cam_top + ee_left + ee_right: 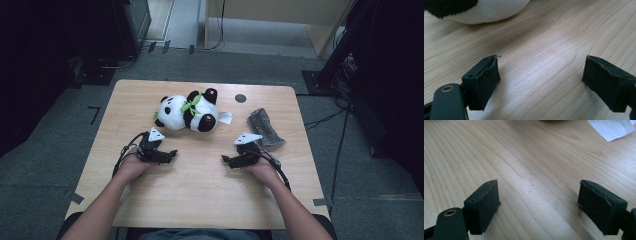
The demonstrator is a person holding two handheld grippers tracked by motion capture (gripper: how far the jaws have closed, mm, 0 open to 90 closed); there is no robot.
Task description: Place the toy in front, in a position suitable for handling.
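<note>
Table: I see a pale wooden table (pixel 200 195), wood grain running across it
Panda: a plush panda (pixel 187 112) lies toward the far side of my table, a green ribbon at its neck
Tag: a white tag (pixel 225 118) lies just beside the panda
Cloth: a grey folded cloth (pixel 265 127) sits at the right, apart from the panda
Hole: a dark round grommet (pixel 240 98) near the far edge
Floor: grey carpet (pixel 50 145), cables (pixel 325 120) trailing at the right

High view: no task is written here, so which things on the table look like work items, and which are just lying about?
Likely work items (a guess):
black-and-white plush panda with green ribbon
grey folded cloth

Lying about:
white paper tag beside the panda
dark round spot on the wooden table
</note>
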